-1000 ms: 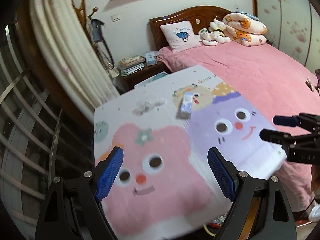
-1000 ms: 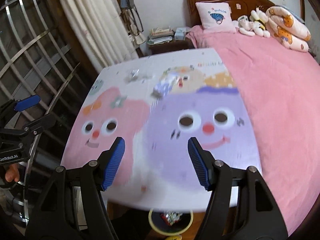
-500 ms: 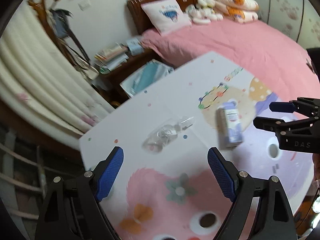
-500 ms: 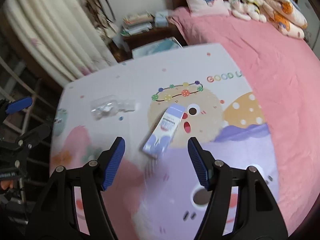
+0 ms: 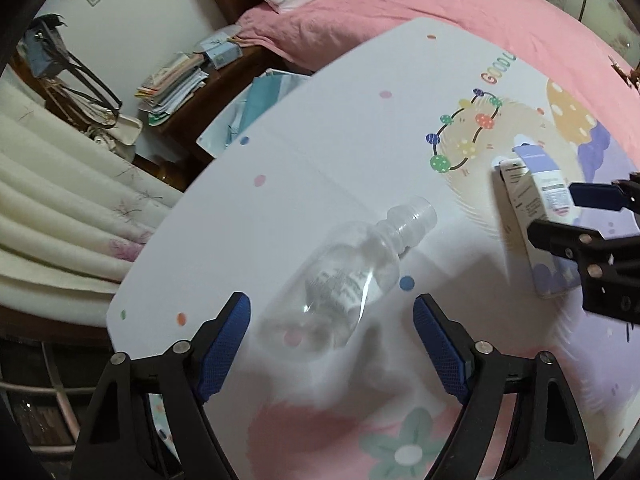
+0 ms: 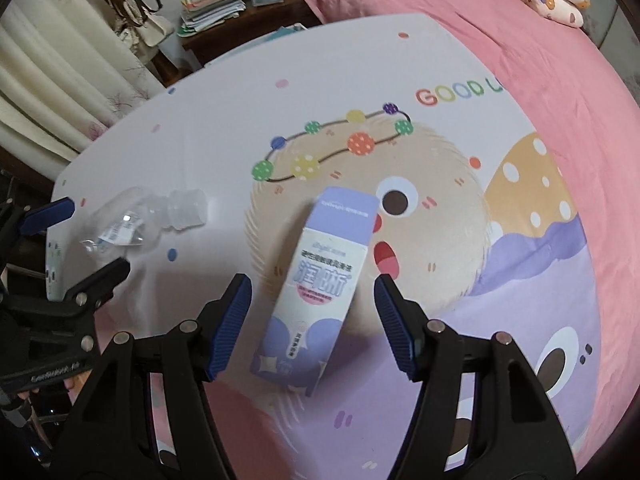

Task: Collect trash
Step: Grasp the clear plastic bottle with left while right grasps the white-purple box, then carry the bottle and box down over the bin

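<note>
Lying between open jaws: bottle (image 5: 344, 280), carton (image 6: 316, 292).

Cartoon-printed tabletop (image 6: 224, 128), clear capless plastic bottle (image 5: 344, 276) on its side, purple-white carton (image 6: 316, 292) flat, apparently well apart

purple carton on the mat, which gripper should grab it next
Right. The right gripper is open with the purple carton lying between its fingers, while the left gripper is open and lined up on the clear bottle.
</note>
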A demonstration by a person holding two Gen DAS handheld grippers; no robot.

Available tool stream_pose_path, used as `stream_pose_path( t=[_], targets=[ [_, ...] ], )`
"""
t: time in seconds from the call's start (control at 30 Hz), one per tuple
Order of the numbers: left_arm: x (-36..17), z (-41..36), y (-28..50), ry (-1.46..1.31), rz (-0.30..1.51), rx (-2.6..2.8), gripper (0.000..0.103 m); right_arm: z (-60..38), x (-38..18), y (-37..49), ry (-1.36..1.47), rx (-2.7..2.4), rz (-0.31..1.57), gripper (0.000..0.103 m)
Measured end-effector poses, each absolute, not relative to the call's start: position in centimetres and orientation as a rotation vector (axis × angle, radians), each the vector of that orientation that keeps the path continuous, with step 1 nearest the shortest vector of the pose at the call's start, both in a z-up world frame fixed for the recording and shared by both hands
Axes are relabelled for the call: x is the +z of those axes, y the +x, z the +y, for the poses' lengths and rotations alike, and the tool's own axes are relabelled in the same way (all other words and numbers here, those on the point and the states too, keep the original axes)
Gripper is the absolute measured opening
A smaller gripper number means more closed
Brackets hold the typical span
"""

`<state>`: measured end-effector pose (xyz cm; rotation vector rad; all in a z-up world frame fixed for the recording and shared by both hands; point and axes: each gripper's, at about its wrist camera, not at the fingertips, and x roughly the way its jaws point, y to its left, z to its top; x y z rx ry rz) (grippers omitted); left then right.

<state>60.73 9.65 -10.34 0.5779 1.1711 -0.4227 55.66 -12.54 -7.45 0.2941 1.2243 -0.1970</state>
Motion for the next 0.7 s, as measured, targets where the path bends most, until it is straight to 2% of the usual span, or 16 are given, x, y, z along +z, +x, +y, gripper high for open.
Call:
stream_pose_path(
  t=[0.13, 0.27, 0.3, 0.33, 0.4, 0.43, 0.7],
  targets=[
    [-11.8, 8.2, 61.4, 0.590, 1.196, -0.427, 0.073, -12.7, -8.7, 55.5, 0.311, -0.201, 1.243, 0.050],
    [-12.7, 7.8, 62.1, 0.580, 1.191, -0.438, 0.070, -12.8, -9.5, 55.1, 0.336, -0.186, 1.240, 0.042],
    [-12.9, 7.7, 62.3, 0.583, 1.187, -0.435, 0.064, -12.8, -9.7, 55.0, 0.339, -0.187, 1.237, 0.041],
    [-13.0, 7.6, 62.3, 0.592, 1.182, -0.430, 0.053, -12.7, -9.7, 54.9, 0.340, -0.189, 1.230, 0.041],
    [-13.2, 7.5, 62.7, 0.600, 1.186, -0.426, 0.046, -12.6, -9.7, 54.7, 0.350, -0.182, 1.225, 0.038],
    [-13.2, 7.5, 62.9, 0.593, 1.190, -0.426, 0.046, -12.6, -9.6, 54.7, 0.356, -0.177, 1.226, 0.030],
    [-12.7, 8.2, 63.0, 0.507, 1.202, -0.435, 0.045, -12.8, -9.2, 53.2, 0.382, -0.149, 1.203, 0.030]
  ],
)
